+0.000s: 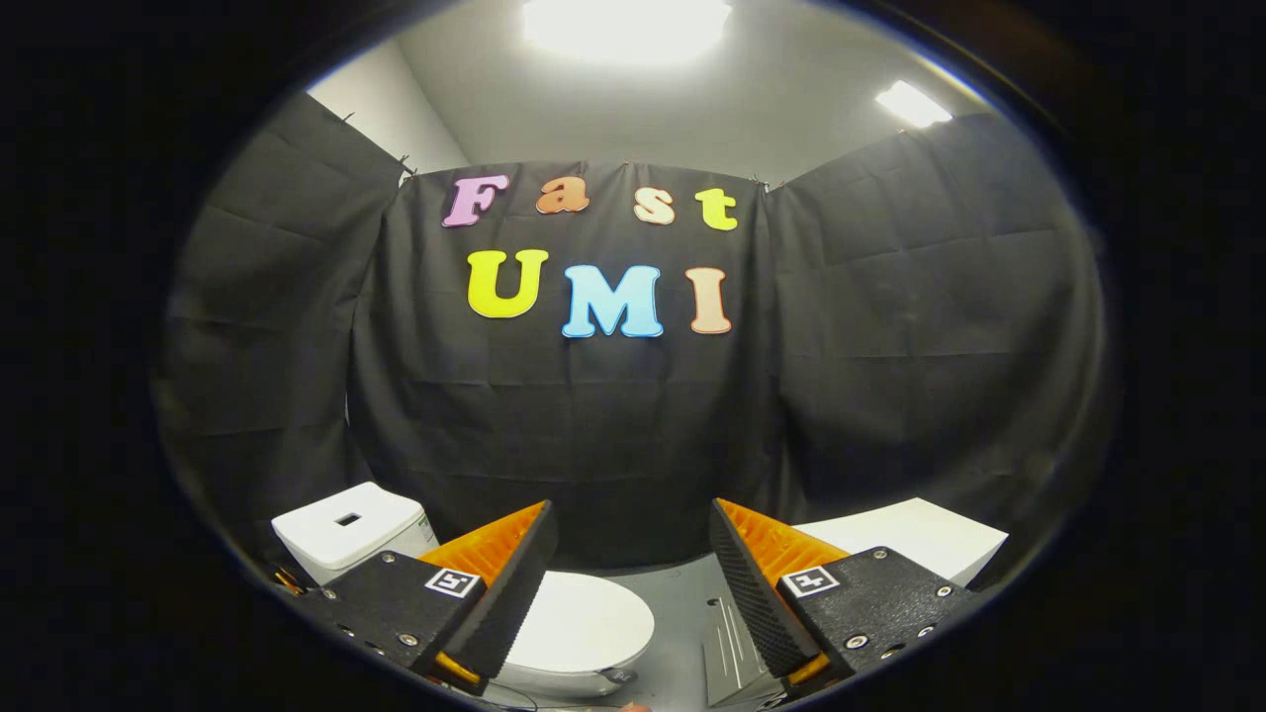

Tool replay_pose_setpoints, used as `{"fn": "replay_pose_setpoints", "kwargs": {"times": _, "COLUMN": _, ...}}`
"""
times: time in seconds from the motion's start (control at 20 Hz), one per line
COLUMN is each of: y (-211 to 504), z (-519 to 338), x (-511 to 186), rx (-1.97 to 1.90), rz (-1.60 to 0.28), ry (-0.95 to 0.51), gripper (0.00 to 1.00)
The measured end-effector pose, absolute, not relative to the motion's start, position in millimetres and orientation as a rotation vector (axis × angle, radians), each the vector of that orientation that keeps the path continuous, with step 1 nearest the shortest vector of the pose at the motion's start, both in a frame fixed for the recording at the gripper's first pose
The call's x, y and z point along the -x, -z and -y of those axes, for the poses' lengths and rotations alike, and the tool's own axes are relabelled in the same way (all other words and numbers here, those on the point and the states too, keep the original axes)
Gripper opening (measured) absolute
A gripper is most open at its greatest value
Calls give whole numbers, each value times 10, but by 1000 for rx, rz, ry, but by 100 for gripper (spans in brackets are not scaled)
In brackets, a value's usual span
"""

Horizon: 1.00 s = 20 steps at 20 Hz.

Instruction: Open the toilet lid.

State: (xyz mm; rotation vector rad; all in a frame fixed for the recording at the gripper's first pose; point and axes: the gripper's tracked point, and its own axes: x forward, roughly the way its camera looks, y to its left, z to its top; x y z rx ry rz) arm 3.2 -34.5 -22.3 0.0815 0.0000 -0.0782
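- Toilet lid [584, 623], white and oval, lies flat and closed on the bowl, low between the two fingers and nearer the left one, whose pad hides its left edge.
- Claw [633, 574] is spread wide, with nothing between its fingers and nothing touched; it hangs above the toilet, well clear of the lid.
- Each finger [504, 593] has a black ribbed pad on its inner face, an orange body behind it, and a black mount with a square marker on top.
- Grey floor [682, 603] shows between the fingers, to the right of the toilet; a grey metal plate [732, 653] with slots lies on it just beside the right finger.
- Behind the left finger stands the white cistern [346, 529], with a small dark rectangular button on its top.
- Behind the right finger sits a white flat-topped block [920, 539]; what it is cannot be told.
- Beyond all this hangs the black cloth wall [593, 425] of the booth.
- Above it are a grey ceiling and two bright ceiling lights [623, 25].
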Motion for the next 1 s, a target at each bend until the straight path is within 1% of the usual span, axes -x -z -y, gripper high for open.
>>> {"fn": "replay_pose_setpoints", "kwargs": {"times": 0.4, "y": 559, "z": 340, "x": -155, "rx": -106, "rz": -53, "ry": 78, "gripper": 95}}
{"fn": "replay_pose_setpoints", "kwargs": {"times": 0.75, "y": 1148, "z": 332, "x": -342, "rx": -182, "rz": -122, "ry": 91, "gripper": 95}}
{"fn": "replay_pose_setpoints", "kwargs": {"times": 1.0, "y": 1642, "z": 305, "x": -437, "rx": -244, "rz": -210, "ry": 100, "gripper": 94}}
